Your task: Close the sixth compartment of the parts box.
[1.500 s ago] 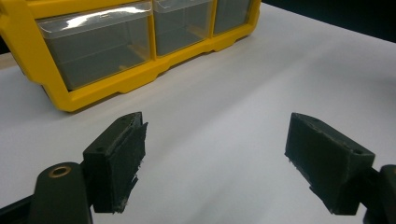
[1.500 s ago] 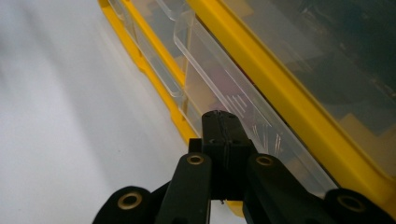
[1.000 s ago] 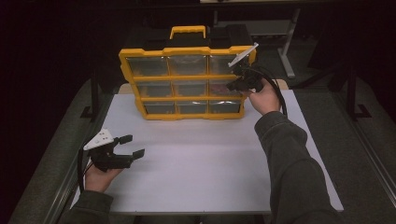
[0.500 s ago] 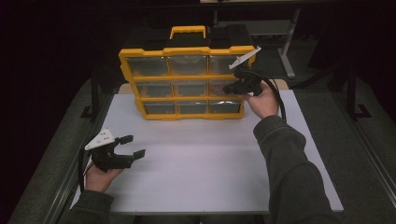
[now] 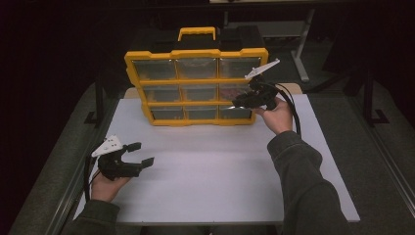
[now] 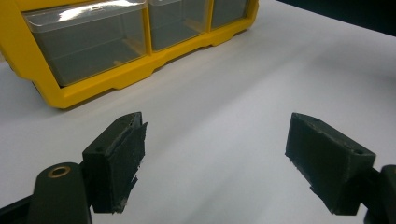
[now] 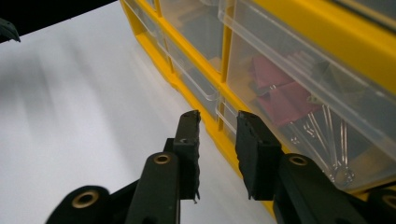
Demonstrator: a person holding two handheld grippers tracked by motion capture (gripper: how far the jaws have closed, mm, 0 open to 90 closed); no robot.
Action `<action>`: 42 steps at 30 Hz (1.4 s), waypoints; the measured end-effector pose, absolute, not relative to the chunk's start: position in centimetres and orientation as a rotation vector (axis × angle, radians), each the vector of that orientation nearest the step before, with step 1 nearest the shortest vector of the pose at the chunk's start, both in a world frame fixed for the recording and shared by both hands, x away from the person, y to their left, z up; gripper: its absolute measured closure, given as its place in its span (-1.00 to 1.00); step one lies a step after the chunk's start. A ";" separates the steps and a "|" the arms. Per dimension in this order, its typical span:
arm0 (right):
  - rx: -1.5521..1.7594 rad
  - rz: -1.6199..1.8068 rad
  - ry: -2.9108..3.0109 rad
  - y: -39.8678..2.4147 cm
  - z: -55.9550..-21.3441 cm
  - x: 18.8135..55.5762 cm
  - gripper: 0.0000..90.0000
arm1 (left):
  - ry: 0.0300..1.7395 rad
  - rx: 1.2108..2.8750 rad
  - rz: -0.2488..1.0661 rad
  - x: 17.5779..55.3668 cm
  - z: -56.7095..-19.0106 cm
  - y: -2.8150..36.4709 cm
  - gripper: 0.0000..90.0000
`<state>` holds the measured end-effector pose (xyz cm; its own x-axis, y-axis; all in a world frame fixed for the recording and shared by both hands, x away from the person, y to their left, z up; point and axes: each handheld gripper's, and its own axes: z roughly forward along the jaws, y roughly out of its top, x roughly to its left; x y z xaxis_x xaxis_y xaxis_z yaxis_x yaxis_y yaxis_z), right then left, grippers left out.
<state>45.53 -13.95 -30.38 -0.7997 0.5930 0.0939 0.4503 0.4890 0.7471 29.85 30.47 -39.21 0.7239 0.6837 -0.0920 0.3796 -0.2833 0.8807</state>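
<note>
- Left gripper (image 5: 141,152) idles near the table's (image 5: 205,166) front edge, well short of the yellow drawer organizer (image 5: 195,88), its jaws wide apart on nothing.
- Right gripper (image 7: 217,122), at the organizer's right column, has just been opening its jaws; nothing sits between them.
- Judged step: lining up on a lower-right drawer (image 7: 224,114) front; next, close on its lip and pull.

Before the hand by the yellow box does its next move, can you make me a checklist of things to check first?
1. Right gripper jaws parted, nothing between them: ok; they have just been opening.
2. Right gripper close to the yellow organizer, at its right column of drawers: ok.
3. Exact drawer aimed at: cannot tell.
4. Organizer standing upright on the white table: ok.
5. Left gripper open and well away from the organizer: ok.
</note>
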 end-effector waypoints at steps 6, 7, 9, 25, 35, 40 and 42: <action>0.901 1.240 2.554 -14.1 -30.9 45.0 0.42 | 0.820 1.912 0.372 29.9 -39.3 30.4 -0.56; 0.903 1.254 2.549 -14.2 -31.1 44.9 0.42 | 0.821 1.912 0.371 29.9 -39.3 30.4 -0.56; 0.895 1.257 2.547 -14.2 -31.4 44.7 0.37 | 0.826 1.902 0.366 29.9 -39.3 30.3 -0.56; 0.920 1.317 2.517 -14.9 -32.1 42.7 0.24 | 0.817 1.919 0.361 30.0 -39.4 30.1 -0.57; 0.894 1.328 2.507 -15.1 -32.8 41.8 0.14 | 0.824 1.922 0.355 30.0 -39.5 30.1 -0.57; 0.903 1.340 2.501 -15.3 -33.0 41.2 0.10 | 0.825 1.927 0.354 30.1 -39.6 30.1 -0.57; 0.901 1.348 2.494 -15.4 -33.0 41.0 0.09 | 0.825 1.930 0.353 30.1 -39.7 30.1 -0.57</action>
<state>41.02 -15.44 -33.00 -0.8041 0.5793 0.1335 0.4290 0.4099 0.8049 30.11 30.11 -39.68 0.7283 0.6781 -0.0986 0.3963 -0.2995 0.8679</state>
